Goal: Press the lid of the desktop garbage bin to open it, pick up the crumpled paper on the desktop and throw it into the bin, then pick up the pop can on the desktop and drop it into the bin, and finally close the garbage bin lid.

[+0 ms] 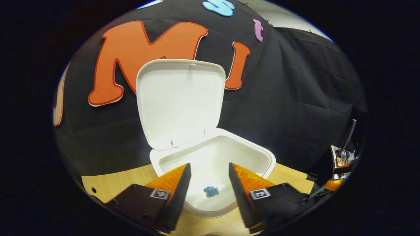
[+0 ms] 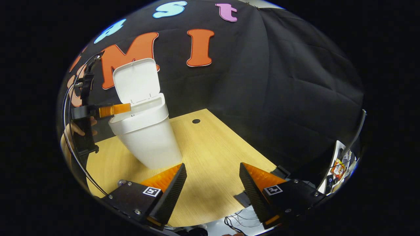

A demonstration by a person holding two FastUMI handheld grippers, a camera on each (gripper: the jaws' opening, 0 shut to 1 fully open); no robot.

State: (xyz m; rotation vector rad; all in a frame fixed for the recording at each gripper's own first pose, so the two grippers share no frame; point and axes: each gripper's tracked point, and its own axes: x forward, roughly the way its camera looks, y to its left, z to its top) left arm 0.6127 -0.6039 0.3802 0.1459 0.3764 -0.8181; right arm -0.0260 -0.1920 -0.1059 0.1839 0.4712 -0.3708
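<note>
A wooden desktop (image 2: 210, 147) is being shown in front of a black cloth wall. A white garbage bin (image 2: 147, 137) is standing near the back left corner of it in the right gripper view, tapering toward its base. Its lid (image 1: 180, 101) is being held upright on the hinge at the back edge, so the bin is standing open.

In the left gripper view the bin's inside (image 1: 213, 164) is being looked into from above and in front. Something small and blue (image 1: 211, 191) is lying at the bottom; what it is cannot be told.

The left gripper (image 1: 209, 183) is being held directly over the front part of the bin's opening, its two fingers spread apart with nothing between them but the view down into the bin. In the right gripper view this same gripper (image 2: 111, 110) is being seen from the side at the bin's rim, with a hand (image 2: 80, 127) behind it.

The right gripper (image 2: 212, 183) is being held over bare desktop, well apart from the bin, which is standing ahead and to its left. Its fingers are spread wide and nothing is being gripped.
</note>
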